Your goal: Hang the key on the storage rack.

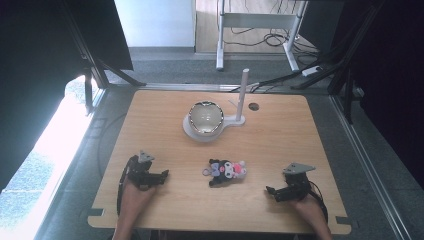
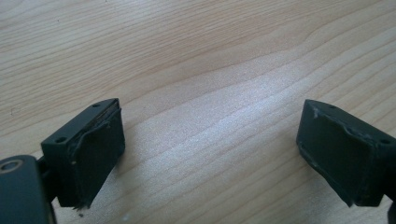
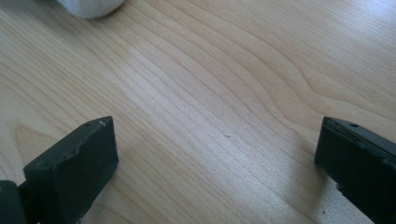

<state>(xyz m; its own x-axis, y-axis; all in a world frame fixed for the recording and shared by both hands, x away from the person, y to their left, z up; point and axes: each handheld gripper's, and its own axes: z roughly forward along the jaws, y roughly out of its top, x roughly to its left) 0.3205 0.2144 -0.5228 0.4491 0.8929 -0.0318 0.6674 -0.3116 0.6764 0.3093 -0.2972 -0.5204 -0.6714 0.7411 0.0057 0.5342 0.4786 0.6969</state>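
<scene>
A small plush toy (image 1: 227, 171) in black, white and pink lies on the wooden table (image 1: 280, 135), near the front and between my two hands. To its left my left gripper (image 1: 164, 176) rests low over the wood, jaws wide apart with nothing between them (image 2: 212, 154). On the toy's right my right gripper (image 1: 270, 192) points toward it, also open over bare wood (image 3: 217, 163). A white rounded edge of the toy (image 3: 91, 7) peeks in at the top of the right gripper view.
A shiny metal bowl (image 1: 205, 118) sits on a white base (image 1: 192, 132) at the table's middle back, with a white upright post (image 1: 243, 95) on the same base. A dark round hole (image 1: 254, 106) marks the tabletop behind it. Cables and a desk frame lie on the floor beyond.
</scene>
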